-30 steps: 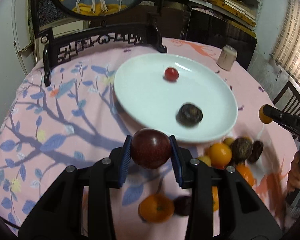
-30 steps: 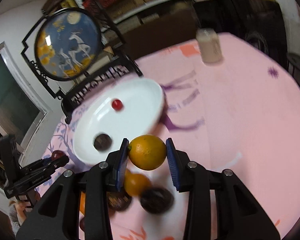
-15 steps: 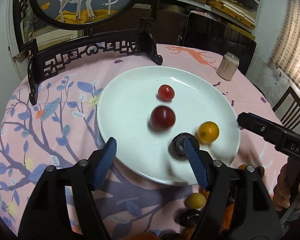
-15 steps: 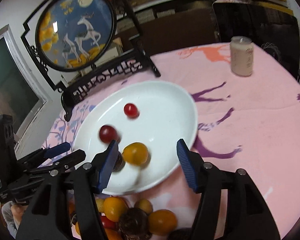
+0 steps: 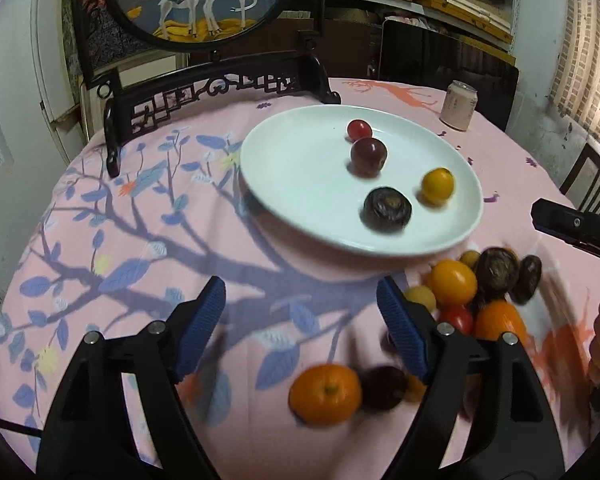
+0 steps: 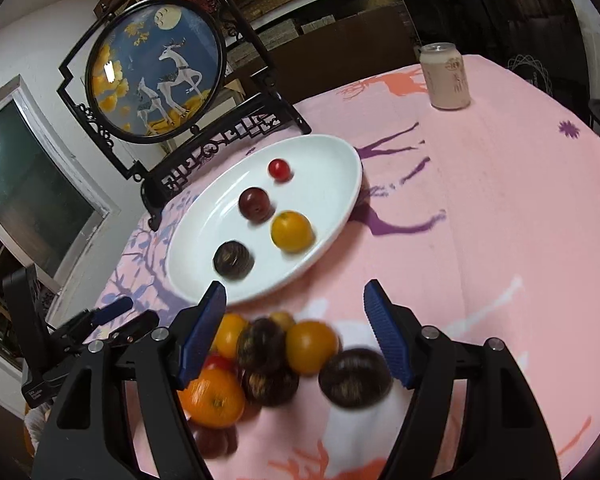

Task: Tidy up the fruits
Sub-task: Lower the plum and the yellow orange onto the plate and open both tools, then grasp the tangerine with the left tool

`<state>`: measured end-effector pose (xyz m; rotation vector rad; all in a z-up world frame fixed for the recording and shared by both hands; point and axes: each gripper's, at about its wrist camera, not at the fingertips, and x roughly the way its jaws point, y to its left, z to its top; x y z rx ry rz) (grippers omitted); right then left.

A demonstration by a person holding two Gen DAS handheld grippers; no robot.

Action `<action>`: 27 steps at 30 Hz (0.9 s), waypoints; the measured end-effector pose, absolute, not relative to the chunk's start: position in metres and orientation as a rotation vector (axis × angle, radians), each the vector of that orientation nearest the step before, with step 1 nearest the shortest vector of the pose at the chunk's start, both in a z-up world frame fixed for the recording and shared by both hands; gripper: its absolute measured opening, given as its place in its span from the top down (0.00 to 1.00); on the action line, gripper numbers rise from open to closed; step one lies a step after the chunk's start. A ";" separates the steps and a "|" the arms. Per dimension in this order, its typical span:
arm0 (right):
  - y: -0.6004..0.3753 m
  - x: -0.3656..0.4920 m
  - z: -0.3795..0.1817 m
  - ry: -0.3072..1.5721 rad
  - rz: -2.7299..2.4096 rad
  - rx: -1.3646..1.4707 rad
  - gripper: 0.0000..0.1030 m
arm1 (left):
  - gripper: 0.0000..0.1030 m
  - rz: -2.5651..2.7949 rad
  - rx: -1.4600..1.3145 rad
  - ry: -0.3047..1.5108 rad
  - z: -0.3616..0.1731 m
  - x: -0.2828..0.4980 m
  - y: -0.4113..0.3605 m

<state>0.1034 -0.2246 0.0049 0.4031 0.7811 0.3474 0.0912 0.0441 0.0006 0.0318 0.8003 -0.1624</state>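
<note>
A white plate [image 5: 308, 196] [image 6: 332, 188] holds a small red tomato [image 5: 359, 129] [image 6: 279, 169], a dark red plum [image 5: 368, 155] [image 6: 254, 204], a yellow orange [image 5: 437, 185] [image 6: 291, 231] and a dark brown fruit [image 5: 387, 209] [image 6: 232, 259]. A heap of loose fruit [image 5: 472, 284] [image 6: 272, 352] lies on the cloth in front of the plate. My left gripper [image 5: 302, 320] is open and empty, short of the plate. My right gripper [image 6: 296, 324] is open and empty over the heap.
An orange [image 5: 325, 394] and a dark fruit [image 5: 382, 387] lie near my left fingers. A black carved screen stand [image 5: 216, 88] [image 6: 220, 136] stands behind the plate. A drink can [image 5: 459, 105] [image 6: 444, 76] is at the far right. The right gripper also shows at the left view's right edge [image 5: 576, 226].
Both grippers let go of their fruit: the plum and the yellow orange now rest on the plate. Both grippers opened and drew back toward the near fruit heap.
</note>
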 end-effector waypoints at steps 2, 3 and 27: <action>-0.228 0.096 0.008 0.763 0.350 0.416 0.22 | 0.22 -0.166 0.021 0.804 -0.002 0.078 0.049; -0.230 0.094 0.010 0.753 0.346 0.419 0.18 | 0.22 -0.166 0.021 0.808 -0.003 0.072 0.051; -0.228 0.089 0.016 0.728 0.348 0.410 0.16 | 0.11 -0.045 0.041 0.819 -0.015 0.058 0.070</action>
